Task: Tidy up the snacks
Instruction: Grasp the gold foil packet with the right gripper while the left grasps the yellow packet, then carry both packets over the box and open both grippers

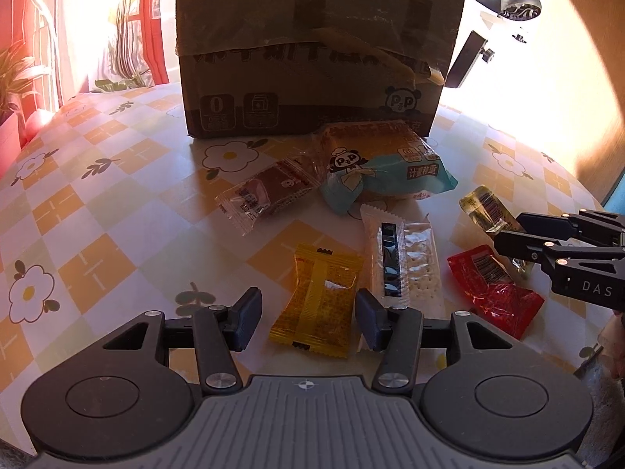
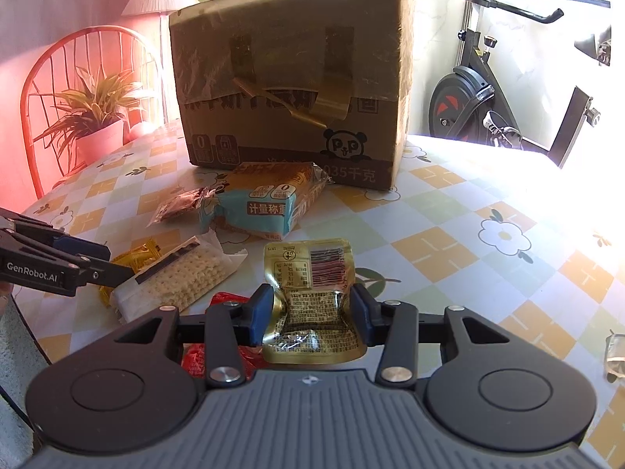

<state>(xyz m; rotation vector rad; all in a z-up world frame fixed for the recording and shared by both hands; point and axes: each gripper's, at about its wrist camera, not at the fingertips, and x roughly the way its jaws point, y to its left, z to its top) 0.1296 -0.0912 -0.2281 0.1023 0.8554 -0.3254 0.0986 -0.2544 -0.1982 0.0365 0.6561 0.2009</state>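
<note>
Your right gripper (image 2: 310, 314) pinches the gold pouch (image 2: 308, 273) across its width, its long axis running away toward the cardboard box (image 2: 289, 78). Your left gripper (image 1: 308, 318) stands half open around the yellow packet's (image 1: 318, 301) near end, pads clear; the packet also points boxward. Nearer the box lies the cracker pack (image 1: 402, 262), then the blue bread bag (image 1: 383, 164), just in front of the box.

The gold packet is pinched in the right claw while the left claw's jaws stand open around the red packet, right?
Not quite. The left claw stands open around the yellow packet, not the red packet, as the left wrist view shows. The gold packet is indeed pinched in the right claw.
</note>
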